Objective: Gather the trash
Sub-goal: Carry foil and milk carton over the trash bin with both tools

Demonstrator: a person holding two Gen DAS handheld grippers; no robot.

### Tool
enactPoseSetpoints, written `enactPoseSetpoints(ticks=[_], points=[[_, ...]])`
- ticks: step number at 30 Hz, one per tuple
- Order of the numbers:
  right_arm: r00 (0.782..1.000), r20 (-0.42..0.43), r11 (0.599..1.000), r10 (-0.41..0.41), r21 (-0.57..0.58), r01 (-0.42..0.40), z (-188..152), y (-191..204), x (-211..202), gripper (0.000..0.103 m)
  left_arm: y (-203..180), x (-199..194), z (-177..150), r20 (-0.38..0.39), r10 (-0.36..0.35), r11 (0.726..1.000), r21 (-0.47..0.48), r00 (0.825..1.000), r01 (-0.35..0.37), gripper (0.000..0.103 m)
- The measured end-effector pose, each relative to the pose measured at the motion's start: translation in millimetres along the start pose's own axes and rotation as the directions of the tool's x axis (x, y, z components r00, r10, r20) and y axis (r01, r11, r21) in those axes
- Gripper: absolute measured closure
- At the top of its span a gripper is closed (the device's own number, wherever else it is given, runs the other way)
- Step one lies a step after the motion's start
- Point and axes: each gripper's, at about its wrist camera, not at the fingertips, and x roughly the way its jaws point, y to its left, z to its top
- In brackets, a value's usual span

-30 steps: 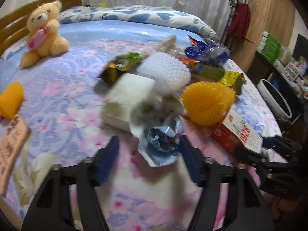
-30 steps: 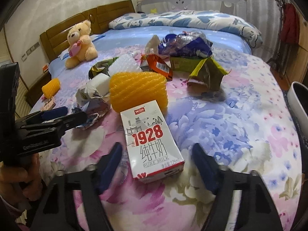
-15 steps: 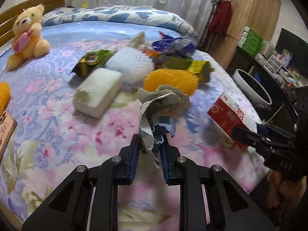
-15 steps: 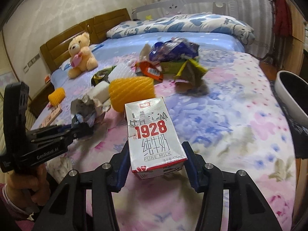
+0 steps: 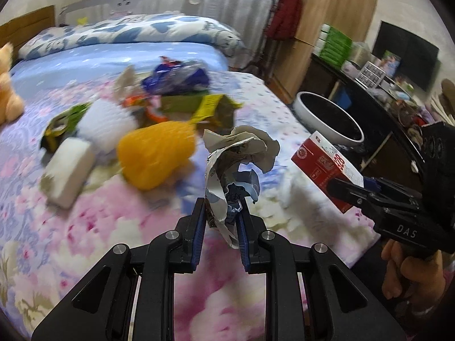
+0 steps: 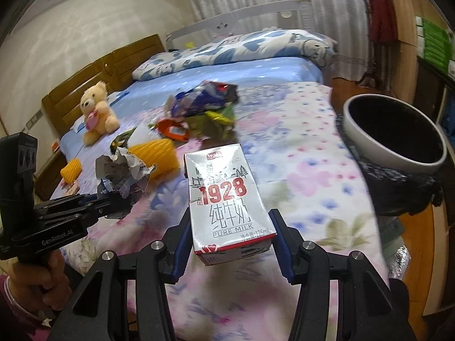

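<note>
My left gripper [image 5: 220, 216] is shut on a crumpled paper wrapper [image 5: 239, 159] and holds it above the floral bedspread [image 5: 99, 227]. The wrapper also shows in the right wrist view [image 6: 122, 176]. My right gripper [image 6: 229, 236] is shut on a white and red 1928 milk carton [image 6: 227, 201], lifted off the bed; the carton also shows in the left wrist view [image 5: 324, 167]. A white bin with a black liner [image 6: 392, 130] stands beside the bed to the right; it also shows in the left wrist view [image 5: 330, 119].
More trash lies mid-bed: an orange foam net [image 5: 156, 153], a white block [image 5: 68, 170], white foam [image 5: 105, 122], green, yellow and blue wrappers [image 5: 176, 79]. A teddy bear [image 6: 95, 113] sits near the wooden headboard. A dark desk [image 5: 384, 108] and wardrobe [image 5: 327, 28] stand right.
Both grippers closed on their items and lifted them off the bed. Both have since swung right, toward the bin side.
</note>
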Motion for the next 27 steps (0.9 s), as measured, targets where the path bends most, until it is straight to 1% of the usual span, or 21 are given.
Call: enactPoseSetpoints(ticks=[12,20,27], points=[[0.996,0.041,0.994,-0.081,0.082,0.078,3.7,-57.1,-26.2,0.051,-58.7,28.3,30.4,-0.017,-0.067,0.992,0.108,0.998,0.068,0.084],[0.990,0.055,0.985,-0.129,0.123,0.121,11.0,-89.0,-37.6,0.051,-83.9,43.7,50.1,-0.023,-0.094,0.984,0.147,0.995,0.097,0.084],[0.983,0.068,0.974,-0.171,0.161,0.159,26.1,-120.9,-47.5,0.051,-109.4,57.2,69.9,-0.024,-0.123,0.977,0.173,0.992,0.125,0.084]])
